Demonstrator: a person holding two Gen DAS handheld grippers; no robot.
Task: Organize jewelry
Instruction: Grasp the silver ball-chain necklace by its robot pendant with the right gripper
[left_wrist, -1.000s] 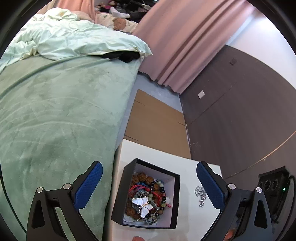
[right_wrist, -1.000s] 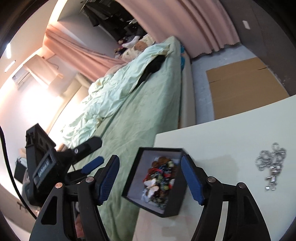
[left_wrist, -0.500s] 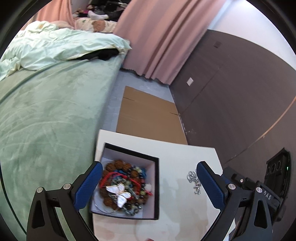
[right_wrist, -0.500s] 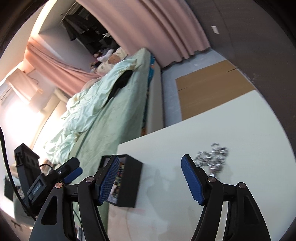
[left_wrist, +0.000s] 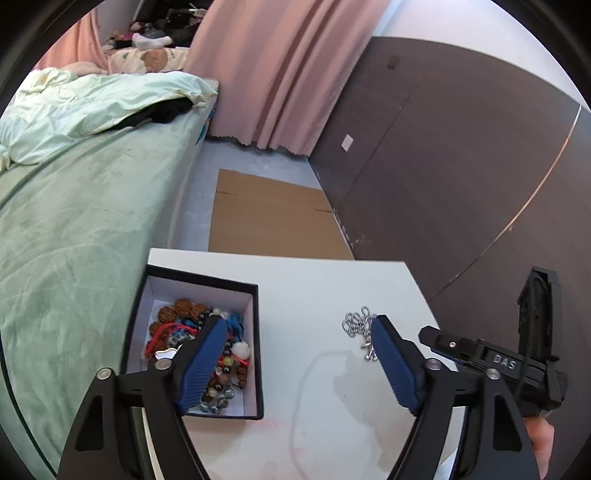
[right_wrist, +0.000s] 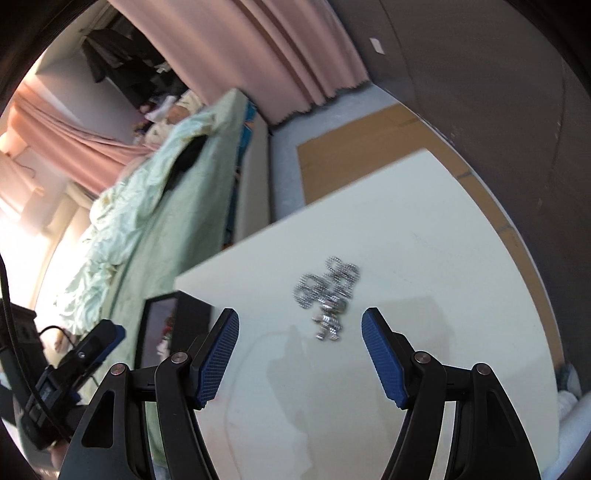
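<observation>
A black box (left_wrist: 255, 332) with a white inside stands at the left of a white table (left_wrist: 317, 406) and holds beaded bracelets (left_wrist: 184, 317) and a butterfly piece. A silver chain necklace (left_wrist: 356, 321) lies loose on the table right of the box. My left gripper (left_wrist: 301, 362) hovers over the table between box and chain; its jaws are closing with nothing between them. In the right wrist view the silver chain necklace (right_wrist: 328, 299) lies just beyond my right gripper (right_wrist: 300, 347), which stands open and empty. The black box (right_wrist: 173, 325) shows at its left.
A green bed (left_wrist: 74, 221) with a pale quilt runs along the table's left side. Flat cardboard (left_wrist: 269, 218) lies on the floor beyond the table, with pink curtains (left_wrist: 266, 66) and a dark wall panel (left_wrist: 461, 166) behind. The other gripper's body (left_wrist: 517, 362) is at the right.
Both grippers swung right, away from the box and toward the chain. The left jaws have narrowed. In the right wrist view the chain moved from the right edge to between the fingers.
</observation>
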